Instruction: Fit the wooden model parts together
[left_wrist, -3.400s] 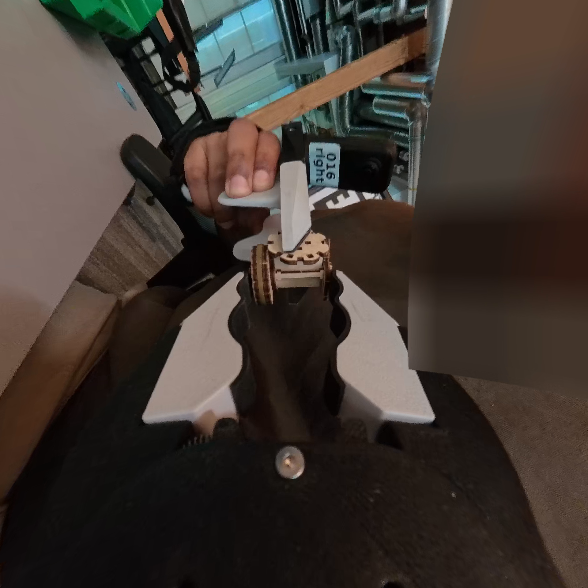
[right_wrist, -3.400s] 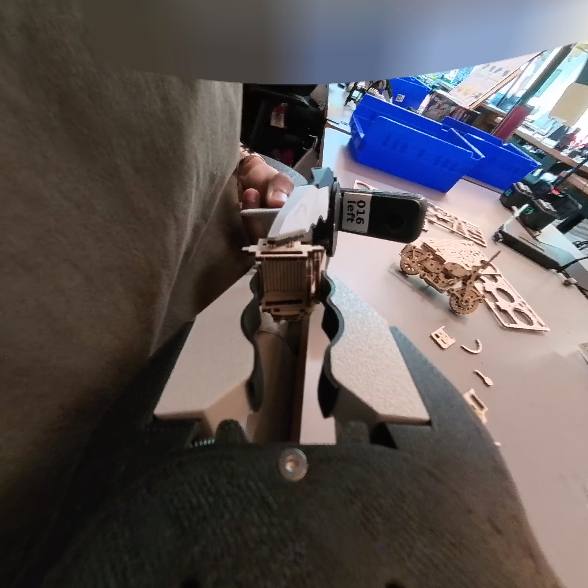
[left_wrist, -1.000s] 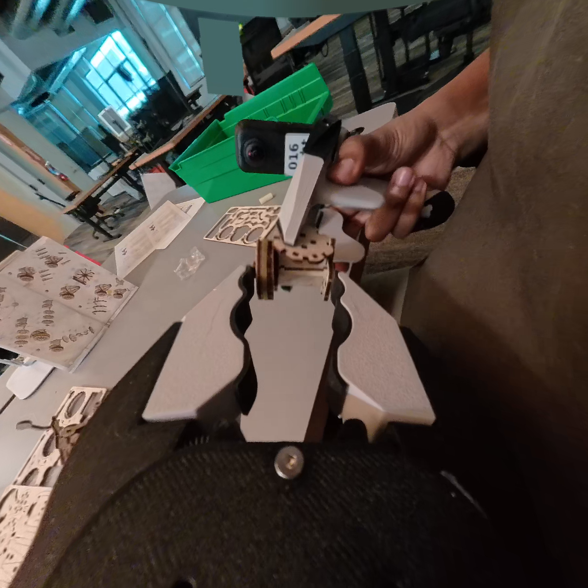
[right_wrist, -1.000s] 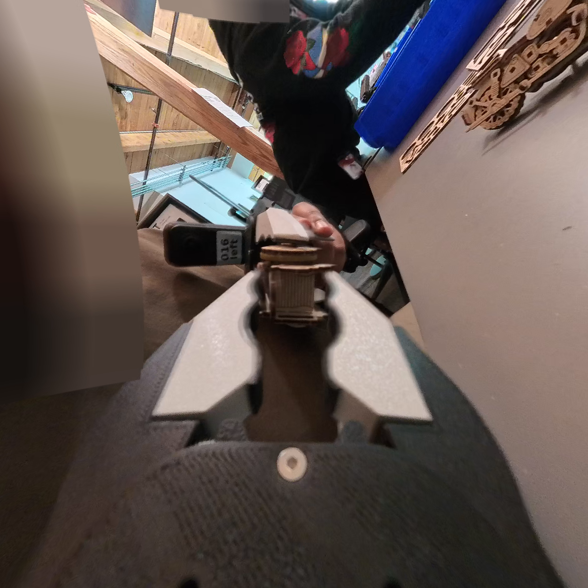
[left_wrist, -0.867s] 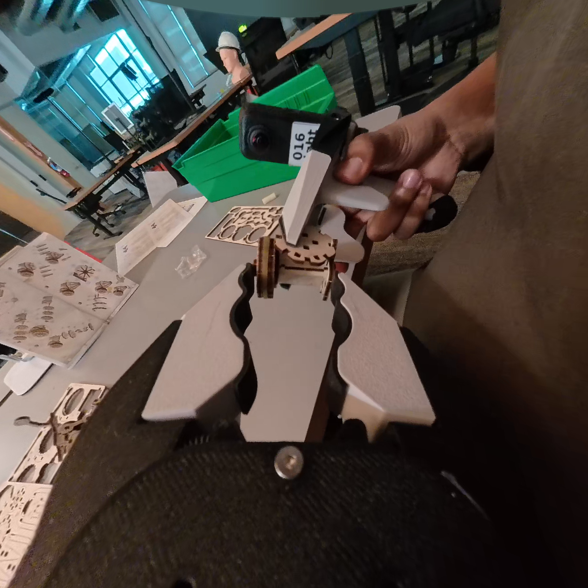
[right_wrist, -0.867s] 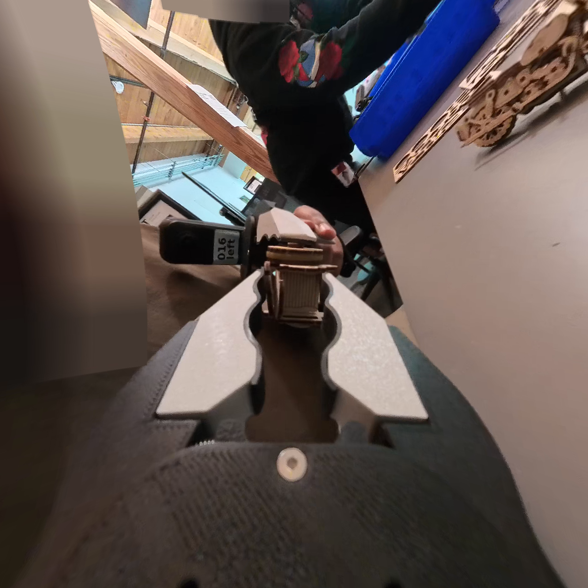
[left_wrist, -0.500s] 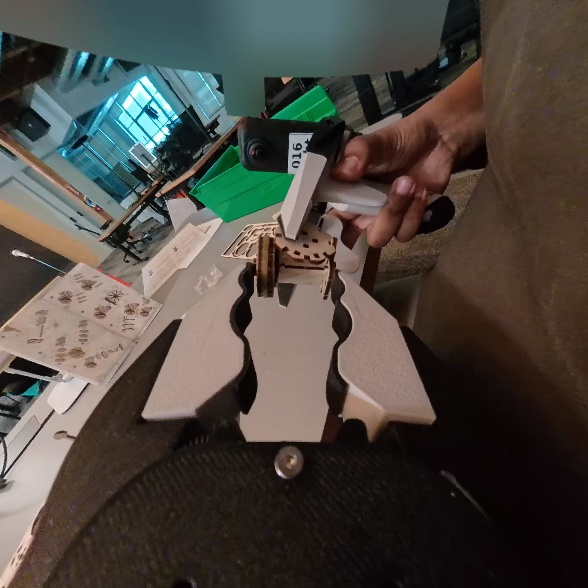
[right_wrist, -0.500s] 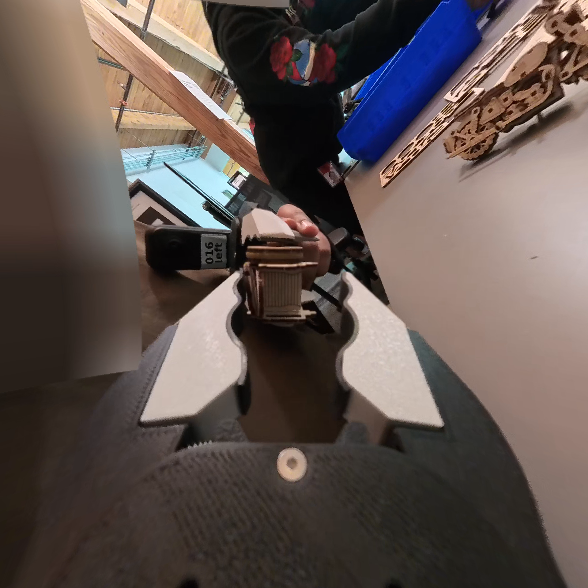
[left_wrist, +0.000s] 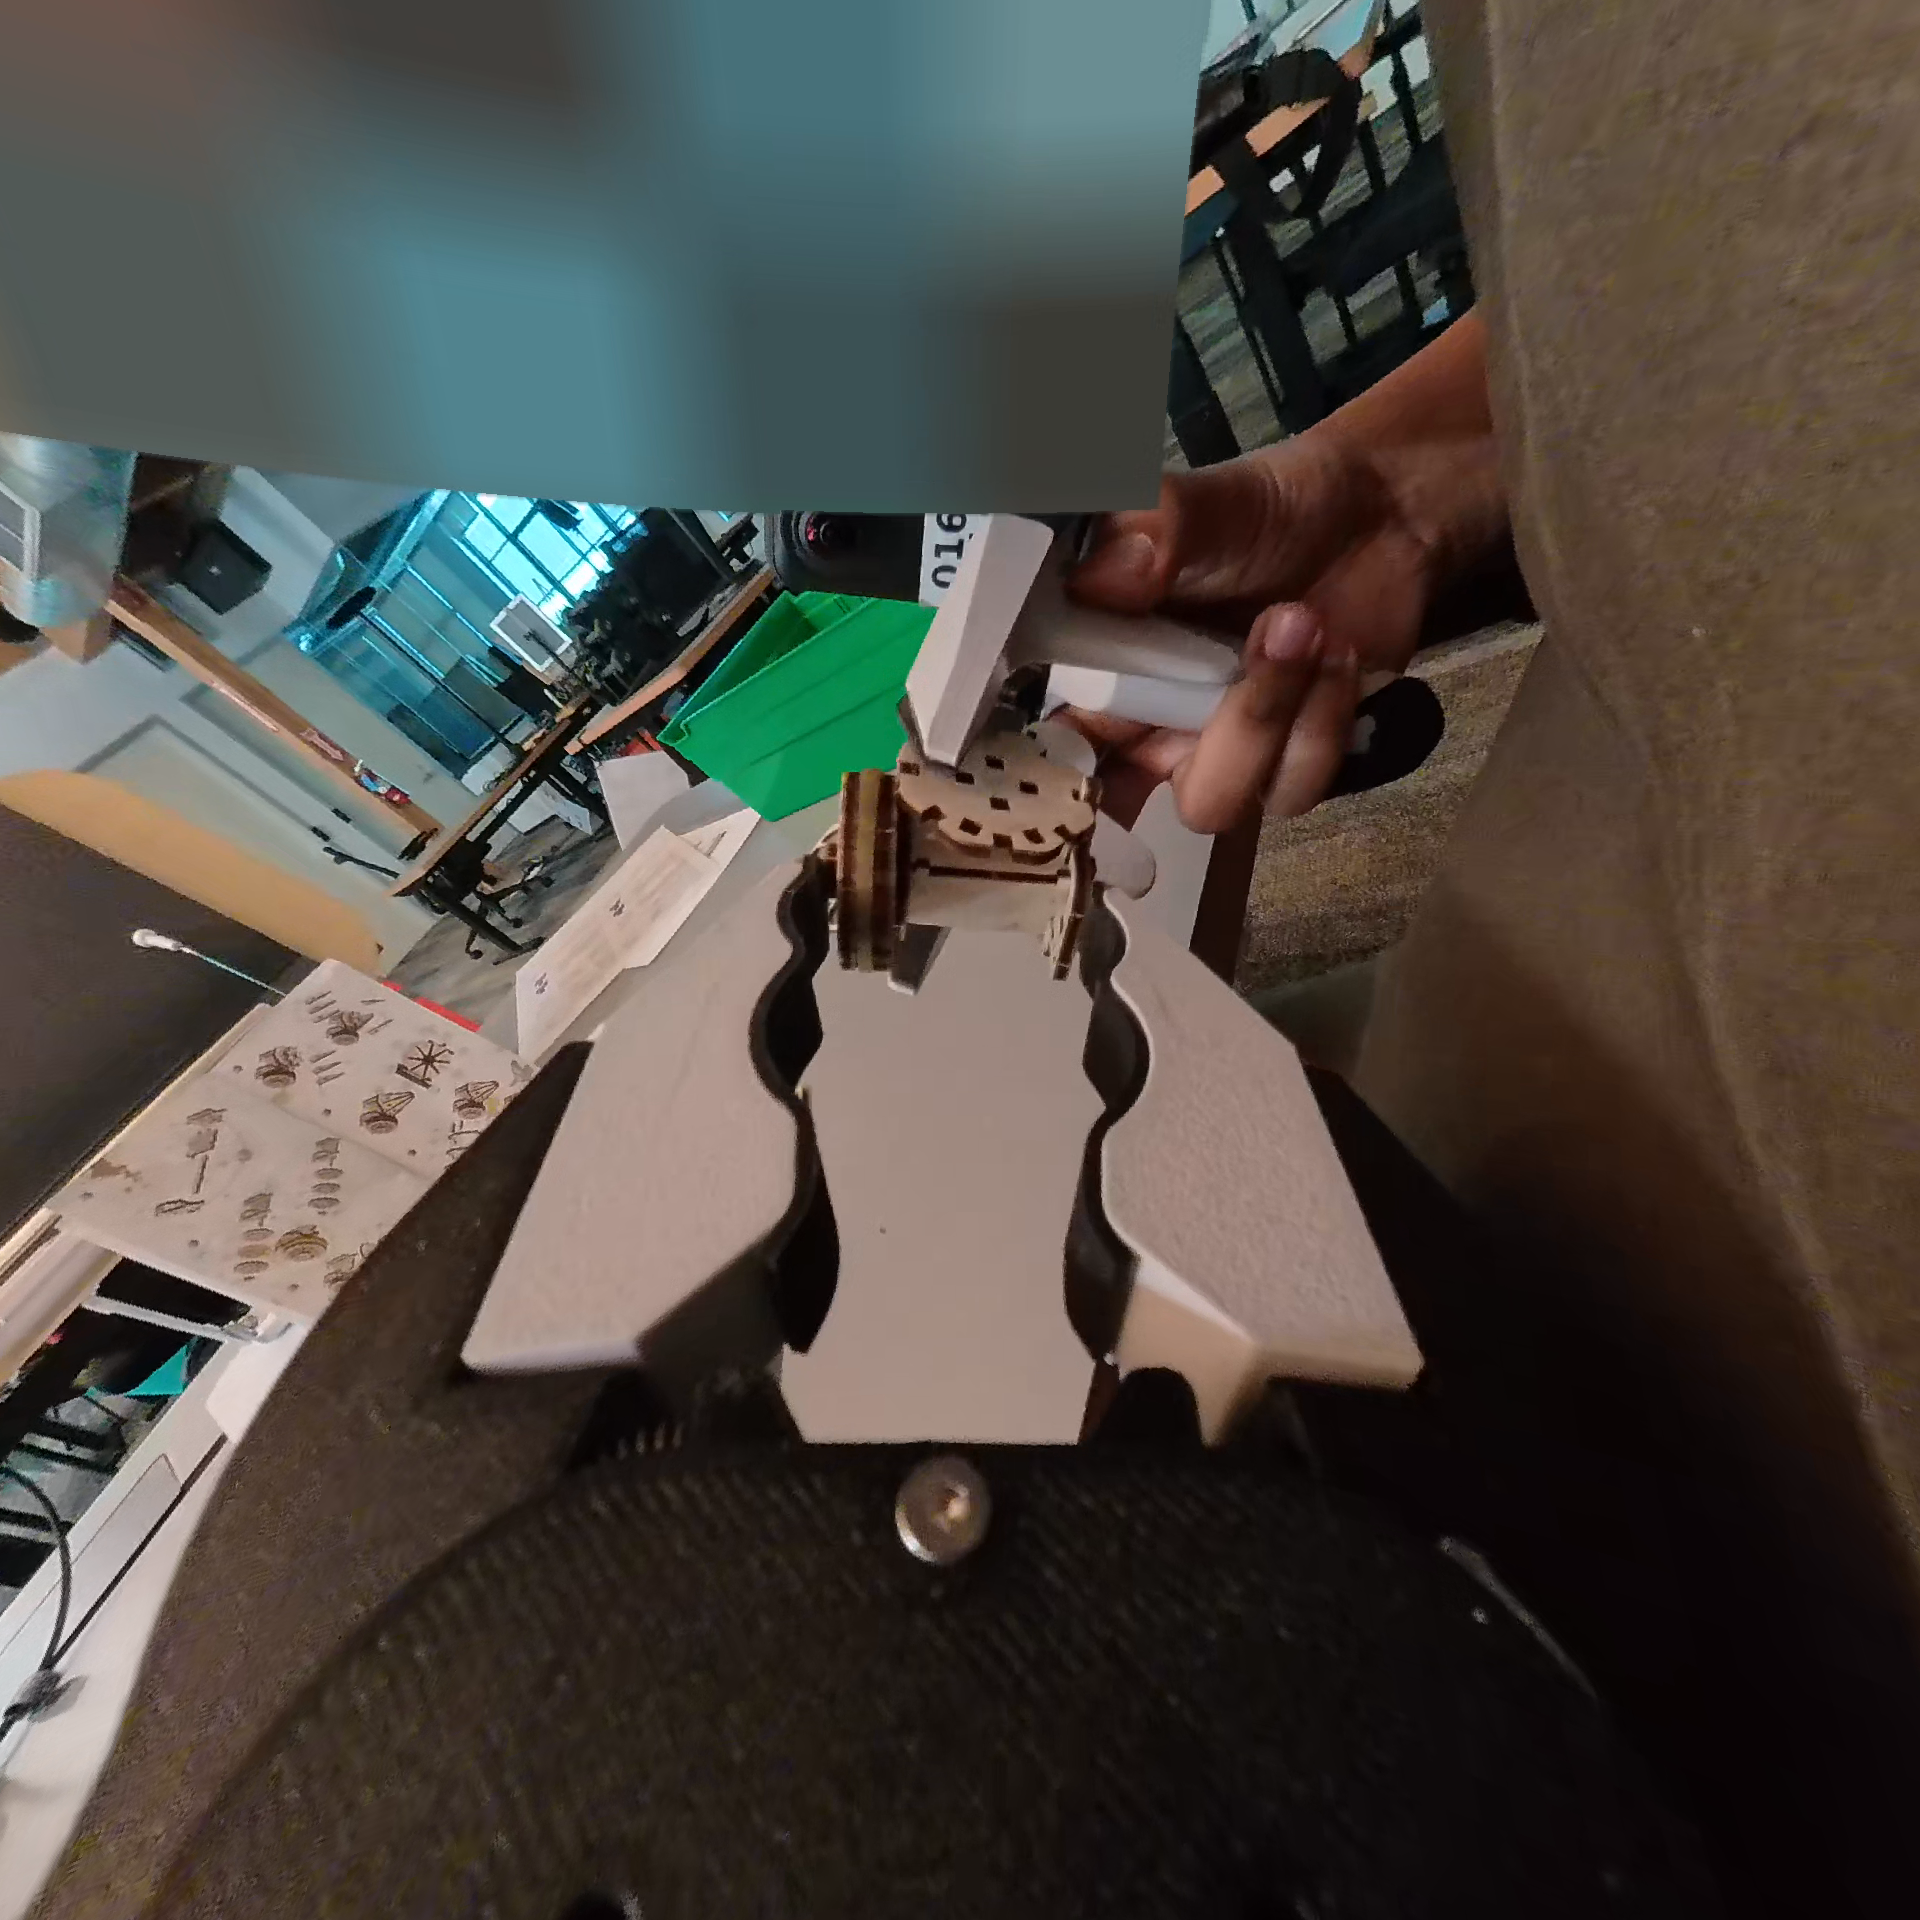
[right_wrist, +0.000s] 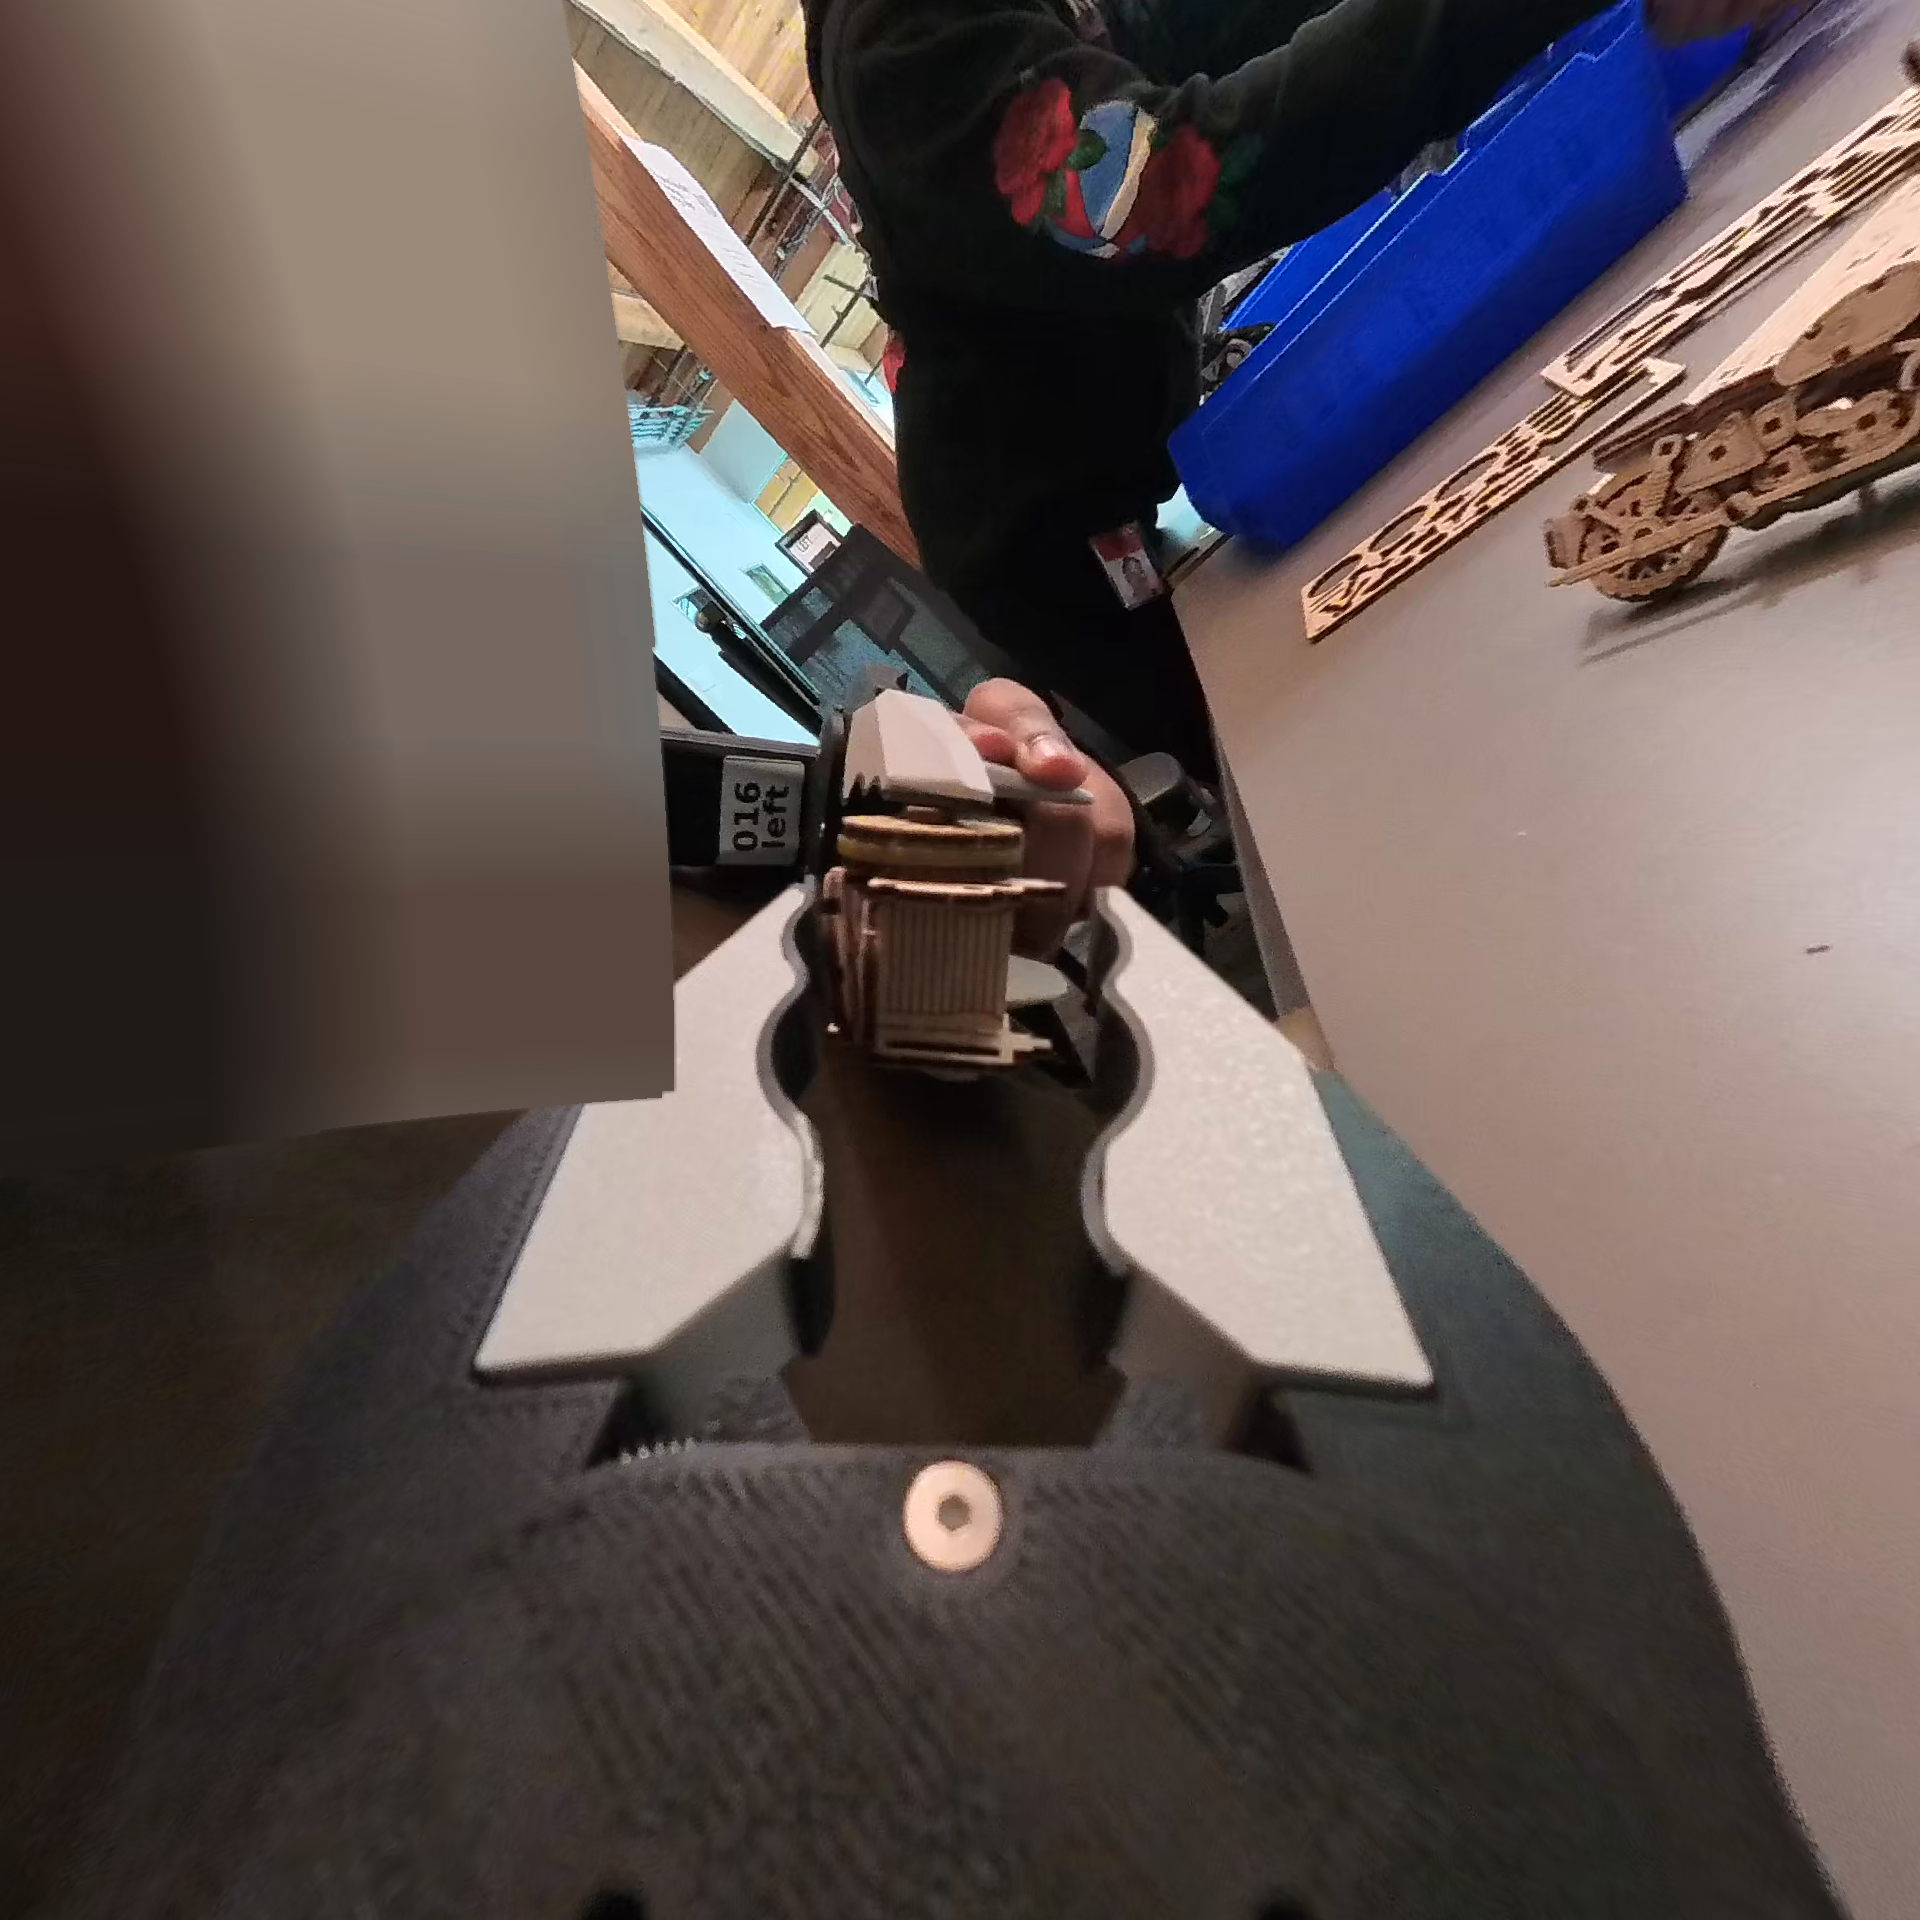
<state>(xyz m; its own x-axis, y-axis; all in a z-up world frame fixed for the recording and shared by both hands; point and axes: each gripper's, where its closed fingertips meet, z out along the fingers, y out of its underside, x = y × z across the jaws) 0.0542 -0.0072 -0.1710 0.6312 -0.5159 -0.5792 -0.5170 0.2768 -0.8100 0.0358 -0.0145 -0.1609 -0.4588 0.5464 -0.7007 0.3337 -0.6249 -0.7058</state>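
Between both grippers, above the table edge | wooden model (left_wrist: 961, 868) is held in mid-air by left gripper (left_wrist: 961, 925), jaws narrowed on its sides | right gripper (right_wrist: 951, 935): jaws part-open around it, contact unclear | judged light, thin, brittle; best gripped on solid side plates | finished wooden bike (right_wrist: 1704, 488) shown only in right view; instruction sheet (left_wrist: 301, 1153) only in left.

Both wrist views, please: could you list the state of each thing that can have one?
Left gripper: shut on the wooden assembly.
Right gripper: open, fingers either side of the assembly.
Wooden assembly: held in the air, partly built.
Green bin: upright on the table, contents hidden.
Blue bin: upright, contents hidden.
Instruction booklet: lying open.
Wooden vehicle model: standing on the table.
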